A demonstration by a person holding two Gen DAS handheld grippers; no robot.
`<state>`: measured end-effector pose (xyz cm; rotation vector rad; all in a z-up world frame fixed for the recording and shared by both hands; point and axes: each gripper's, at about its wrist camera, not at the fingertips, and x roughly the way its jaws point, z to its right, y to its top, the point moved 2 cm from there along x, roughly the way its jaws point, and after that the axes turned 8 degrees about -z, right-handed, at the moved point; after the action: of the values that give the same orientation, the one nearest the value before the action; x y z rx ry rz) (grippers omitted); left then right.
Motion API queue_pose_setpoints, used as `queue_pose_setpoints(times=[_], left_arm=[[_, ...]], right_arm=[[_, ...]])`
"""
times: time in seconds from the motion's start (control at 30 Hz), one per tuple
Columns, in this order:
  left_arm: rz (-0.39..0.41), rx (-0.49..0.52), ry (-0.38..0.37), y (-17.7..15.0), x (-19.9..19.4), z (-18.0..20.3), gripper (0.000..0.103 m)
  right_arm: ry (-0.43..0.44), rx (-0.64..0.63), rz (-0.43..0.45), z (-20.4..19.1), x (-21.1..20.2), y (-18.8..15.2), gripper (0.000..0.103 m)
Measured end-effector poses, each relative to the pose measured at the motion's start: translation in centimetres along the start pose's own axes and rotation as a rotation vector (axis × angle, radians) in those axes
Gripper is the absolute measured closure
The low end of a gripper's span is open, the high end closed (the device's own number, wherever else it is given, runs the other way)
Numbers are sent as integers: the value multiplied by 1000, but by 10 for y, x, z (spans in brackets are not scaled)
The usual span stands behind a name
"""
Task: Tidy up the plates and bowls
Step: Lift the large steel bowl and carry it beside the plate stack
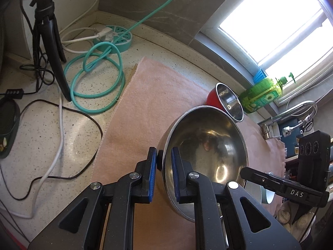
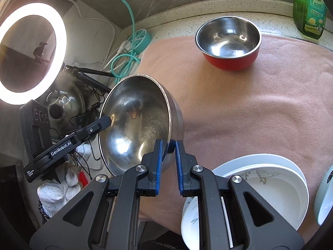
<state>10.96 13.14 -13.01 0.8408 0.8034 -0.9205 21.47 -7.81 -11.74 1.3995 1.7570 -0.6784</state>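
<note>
Steel mixing bowl (image 2: pixel 135 125) hangs tilted above the pink cloth (image 2: pixel 239 108), its rim pinched by both the left gripper (image 1: pixel 163 162) and right gripper (image 2: pixel 168 149), jaws narrow; next move likely needs levelling, then nesting beside the far red bowl (image 2: pixel 229 43) or near plates (image 2: pixel 270 187).

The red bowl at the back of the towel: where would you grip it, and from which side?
Grip the red bowl by its thin steel rim, from above: it sits upright and mouth-up on the pink towel, so one jaw can go inside and one outside. The near rim looks easiest, since the green bottle stands behind it.
</note>
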Motion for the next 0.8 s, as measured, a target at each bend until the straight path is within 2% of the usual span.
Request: queue_pose_setpoints(times=[0.5,0.8], left_arm=[[-6,-49,9,-55,-16,-9,91],[-19,-70,9,-72,-18,-14,91]], right_arm=[[17,-32,-85,-3,13,-52,90],[20,-36,-124,-5,25,-67,90]])
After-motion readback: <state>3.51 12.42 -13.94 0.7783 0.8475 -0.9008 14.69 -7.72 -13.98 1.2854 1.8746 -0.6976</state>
